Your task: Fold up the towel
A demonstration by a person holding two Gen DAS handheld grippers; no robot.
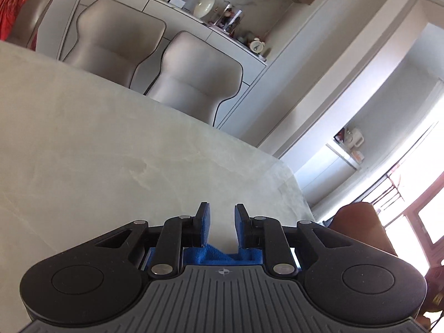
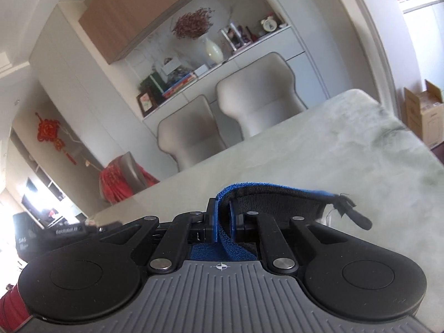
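Observation:
My right gripper point(image 2: 222, 216) is shut on the edge of a blue towel point(image 2: 272, 194) with a dark grey underside. The towel arcs up from between the fingers and off to the right, low over the pale marble table point(image 2: 347, 149); a black hanging loop point(image 2: 358, 217) sticks out at its corner. My left gripper point(image 1: 222, 219) is open, low over the table point(image 1: 97, 144), with bare table between its fingers point(image 1: 204, 222). A bit of blue towel point(image 1: 219, 254) lies behind the fingers near the gripper's body.
Two beige chairs point(image 1: 155, 63) stand along the table's far side, with a sideboard behind holding a vase point(image 2: 212, 48), books and a clock. A chair with red cloth point(image 2: 122, 179) is at one end. The table's rounded corner point(image 1: 288, 177) is ahead of the left gripper.

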